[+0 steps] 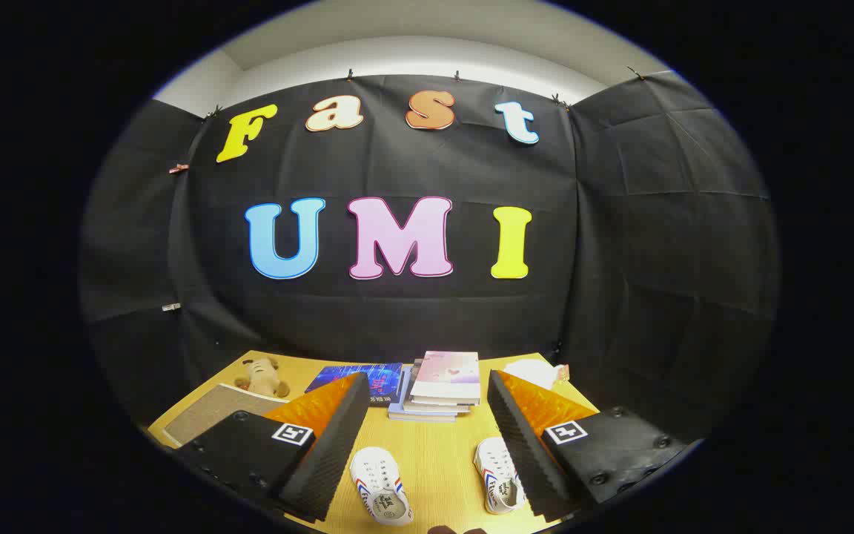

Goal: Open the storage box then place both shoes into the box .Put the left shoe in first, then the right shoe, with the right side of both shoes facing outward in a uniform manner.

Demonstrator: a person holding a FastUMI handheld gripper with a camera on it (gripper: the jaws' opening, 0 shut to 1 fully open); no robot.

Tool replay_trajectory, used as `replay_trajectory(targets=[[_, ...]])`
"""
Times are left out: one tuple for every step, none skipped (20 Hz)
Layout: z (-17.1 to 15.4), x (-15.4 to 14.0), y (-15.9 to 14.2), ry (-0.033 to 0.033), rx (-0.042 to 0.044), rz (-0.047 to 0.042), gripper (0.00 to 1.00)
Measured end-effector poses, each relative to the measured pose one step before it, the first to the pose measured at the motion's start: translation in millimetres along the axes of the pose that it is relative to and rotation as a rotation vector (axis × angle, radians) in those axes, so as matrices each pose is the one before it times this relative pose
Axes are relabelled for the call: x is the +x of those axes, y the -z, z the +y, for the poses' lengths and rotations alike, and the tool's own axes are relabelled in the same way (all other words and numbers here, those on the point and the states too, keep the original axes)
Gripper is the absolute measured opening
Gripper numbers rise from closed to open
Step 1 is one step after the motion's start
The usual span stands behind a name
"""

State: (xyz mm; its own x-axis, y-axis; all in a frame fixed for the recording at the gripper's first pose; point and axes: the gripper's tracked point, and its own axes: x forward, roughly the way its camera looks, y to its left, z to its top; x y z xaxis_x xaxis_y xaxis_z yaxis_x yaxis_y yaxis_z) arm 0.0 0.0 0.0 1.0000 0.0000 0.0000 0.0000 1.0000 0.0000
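Gripper (427, 437) spread wide, holding nothing, hovering above table (434, 460). Between fingers, below: left shoe (380, 486) and right shoe (497, 486), well apart, toes forward, probably laid out for separate pick-up. Beyond: book stack (442, 386). Storage box unseen.
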Motion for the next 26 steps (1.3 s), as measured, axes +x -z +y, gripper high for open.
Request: replay_trajectory(targets=[[0.30, 0.40, 0.73, 0.00378, -0.00095, 0.00158, 0.98], [-0.19, 0.25, 0.72, 0.00340, -0.00126, 0.00144, 0.97], [0.77, -0.25, 0.37, 0.00303, -0.00119, 0.00019, 0.97], [0.60, 0.11, 1.34, 0.00375, -0.00116, 0.00315, 0.97], [-0.03, 0.23, 1.67, 0.00423, -0.00009, 0.00469, 0.97], [0.95, -0.23, 1.47, 0.00196, -0.00052, 0.00440, 0.97], [1.21, 0.00, 1.82, 0.00262, -0.00234, 0.00375, 0.98], [0.24, 0.35, 1.13, 0.00265, -0.00284, 0.00461, 0.98], [0.24, 0.34, 2.02, 0.00323, -0.00247, 0.00624, 0.98], [0.27, 1.06, 1.70, 0.00345, -0.00224, 0.00705, 0.98], [0.04, 0.53, 1.34, 0.00215, -0.00341, 0.00471, 0.98], [0.21, 1.09, 0.58, 0.00324, -0.00704, 0.00253, 0.97], [1.33, 1.31, -0.76, -0.00033, -0.00380, 0.00000, 0.97], [2.33, 0.48, -0.75, -0.00584, 0.00037, 0.00110, 0.97], [3.62, 0.68, 1.41, -0.00765, 0.00164, 0.00380, 0.97], [3.98, 1.59, 0.62, -0.01152, 0.00178, 0.00628, 0.97], [4.25, 1.29, 1.09, -0.01583, 0.00300, 0.00854, 0.97], [3.61, 2.11, 1.73, -0.01667, 0.00343, 0.01211, 0.98], [3.50, 2.07, 4.32, -0.01962, 0.00425, 0.02226, 0.97], [4.00, 1.66, 4.64, -0.02231, 0.00876, 0.02157, 0.97], [5.58, 2.81, 5.14, -0.03140, 0.01871, 0.03056, 0.98], [4.82, 1.73, 6.21, -0.02866, 0.02080, 0.02712, 0.98], [5.85, 2.90, 6.76, -0.03452, 0.02543, 0.03121, 0.98], [5.99, 2.38, 5.97, -0.03517, 0.02462, 0.02814, 0.98], [5.21, 2.97, 5.22, -0.03587, 0.02235, 0.02116, 0.99], [7.72, 2.96, 7.08, -0.04366, 0.02609, 0.02719, 0.99]])
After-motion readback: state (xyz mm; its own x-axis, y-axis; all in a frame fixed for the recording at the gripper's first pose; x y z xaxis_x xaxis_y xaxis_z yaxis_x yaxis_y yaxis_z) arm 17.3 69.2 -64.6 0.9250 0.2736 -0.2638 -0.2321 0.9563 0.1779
